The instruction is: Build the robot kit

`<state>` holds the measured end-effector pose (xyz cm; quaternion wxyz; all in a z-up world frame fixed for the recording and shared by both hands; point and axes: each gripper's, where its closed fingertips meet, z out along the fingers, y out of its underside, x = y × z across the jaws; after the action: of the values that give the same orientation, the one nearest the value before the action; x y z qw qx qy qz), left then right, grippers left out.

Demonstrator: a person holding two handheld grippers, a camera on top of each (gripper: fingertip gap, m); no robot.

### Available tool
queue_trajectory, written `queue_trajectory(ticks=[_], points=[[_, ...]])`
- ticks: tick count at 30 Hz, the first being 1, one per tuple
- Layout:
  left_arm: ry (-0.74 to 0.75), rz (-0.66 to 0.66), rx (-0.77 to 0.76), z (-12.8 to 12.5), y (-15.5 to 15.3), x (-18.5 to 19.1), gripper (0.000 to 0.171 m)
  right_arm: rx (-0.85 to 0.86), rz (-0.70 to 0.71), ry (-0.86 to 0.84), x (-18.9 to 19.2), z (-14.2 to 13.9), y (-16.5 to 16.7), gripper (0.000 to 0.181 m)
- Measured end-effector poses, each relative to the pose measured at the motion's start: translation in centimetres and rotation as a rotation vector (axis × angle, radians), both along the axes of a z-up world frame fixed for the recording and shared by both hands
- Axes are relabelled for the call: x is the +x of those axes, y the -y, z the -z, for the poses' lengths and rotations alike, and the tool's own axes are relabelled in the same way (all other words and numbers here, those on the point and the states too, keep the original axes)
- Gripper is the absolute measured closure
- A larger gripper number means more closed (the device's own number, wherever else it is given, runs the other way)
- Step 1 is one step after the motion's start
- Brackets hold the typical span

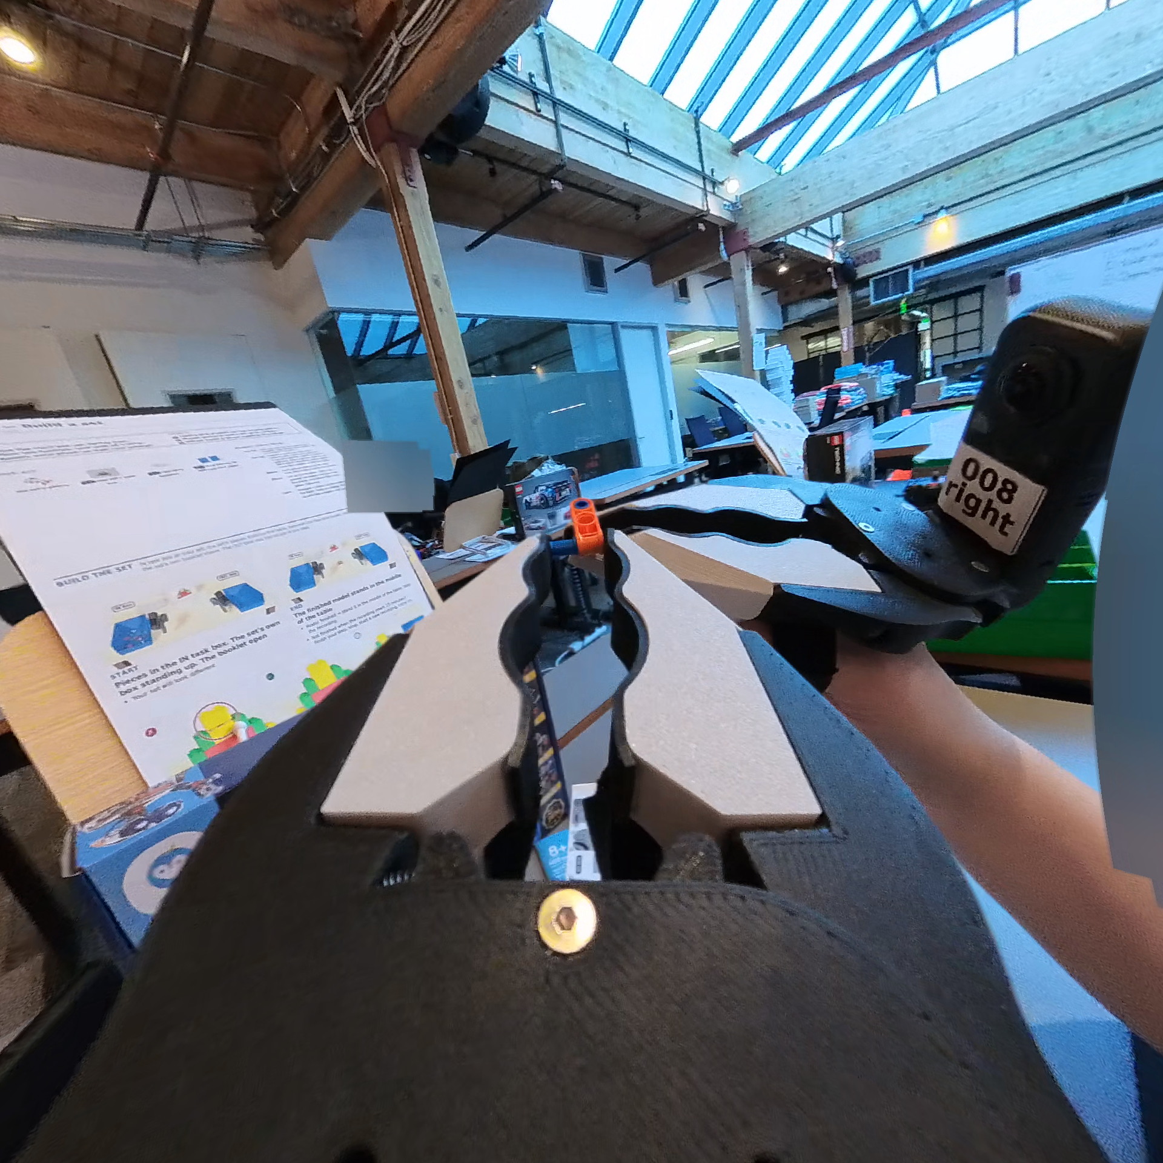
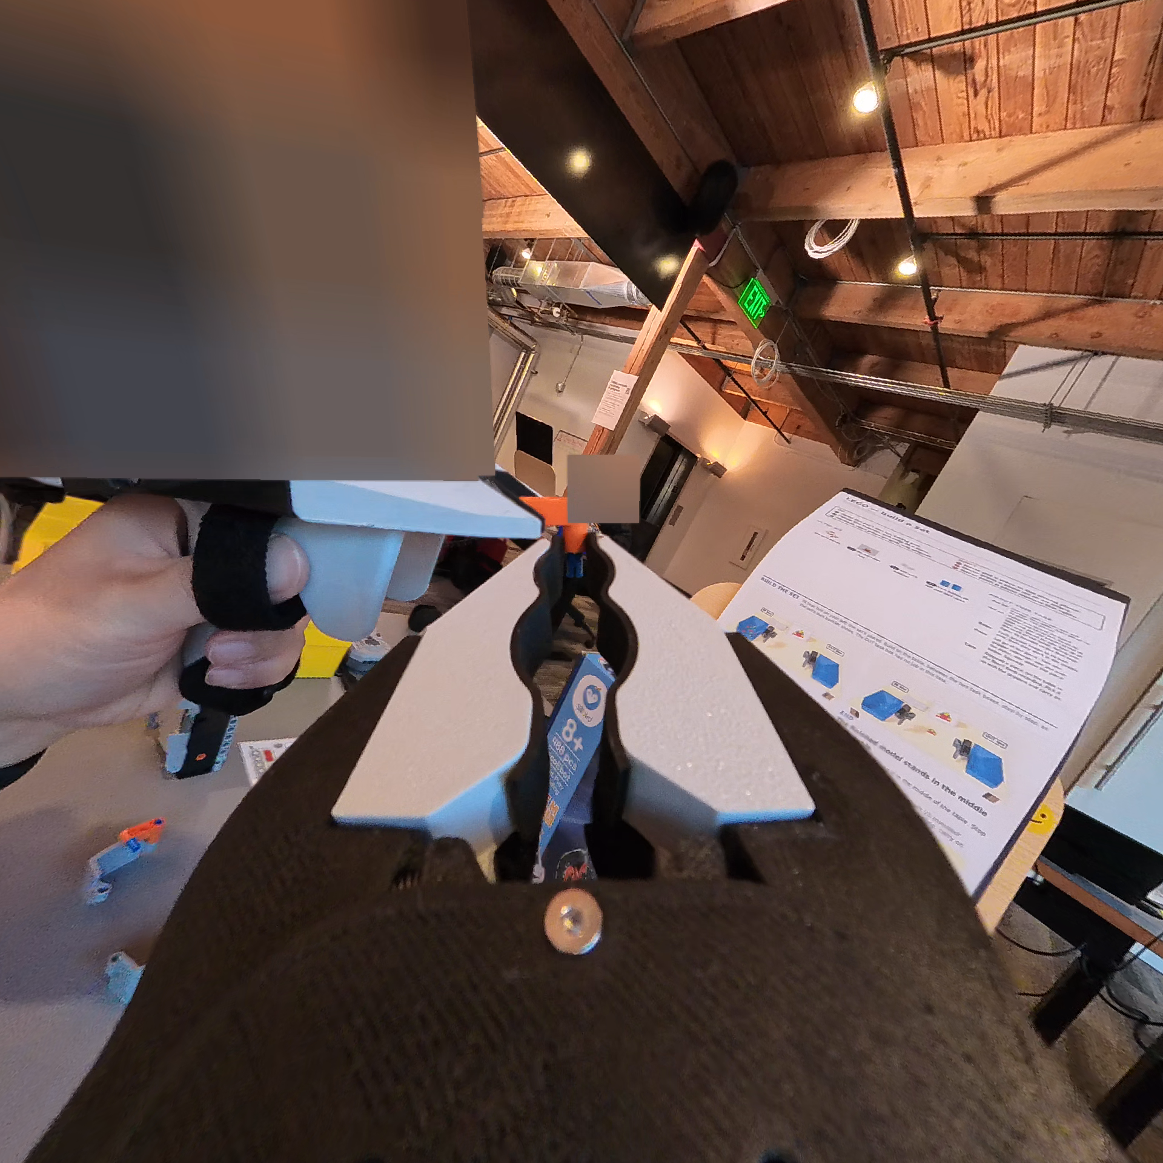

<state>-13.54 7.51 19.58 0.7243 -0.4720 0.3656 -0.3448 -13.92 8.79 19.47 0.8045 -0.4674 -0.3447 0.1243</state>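
Orange connector [image 1: 586, 527] w/ blue pin [image 1: 562, 546] sits pinched at my L gripper [image 1: 576, 547] tips, held up in the air. R gripper [image 1: 613, 517] comes in from the side, tips touching the same piece; its own cam shows them nearly pressed together on the orange/blue bit [image 2: 573, 546]. Looks like mid-join or handoff, can't tell which. Next move prob needs straight alignment, light squeeze. L cam only: skylight, R cam body. R cam only: loose parts [image 2: 129, 846] on table [image 2: 69, 931], hand [image 2: 126, 610] on L handle. Both: sheet [image 1: 189, 566], blue box [image 2: 576, 724].
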Motion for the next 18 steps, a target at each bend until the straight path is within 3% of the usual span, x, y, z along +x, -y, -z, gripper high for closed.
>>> queue_trajectory(ticks=[8,12,13,15,18], points=[[-0.028,-0.065,0.012,0.3,-0.4,0.2,0.157,-0.025,-0.005,-0.007,0.2,0.4,-0.5,0.176],[-0.034,-0.01,-0.045,0.6,-0.5,0.2,0.157,-0.065,-0.062,-0.036,0.1,0.9,-0.9,0.175],[-0.02,0.031,-0.066,0.4,-0.2,0.0,0.15,-0.089,-0.084,-0.064,0.3,1.0,-1.1,0.176],[-0.014,0.087,-0.114,0.1,-0.3,-0.7,0.117,-0.144,-0.146,-0.126,0.8,1.3,-1.7,0.176],[-0.037,0.185,-0.164,0.1,-0.5,-2.8,0.116,-0.353,-0.41,-0.175,-0.2,3.1,-1.9,0.175]])
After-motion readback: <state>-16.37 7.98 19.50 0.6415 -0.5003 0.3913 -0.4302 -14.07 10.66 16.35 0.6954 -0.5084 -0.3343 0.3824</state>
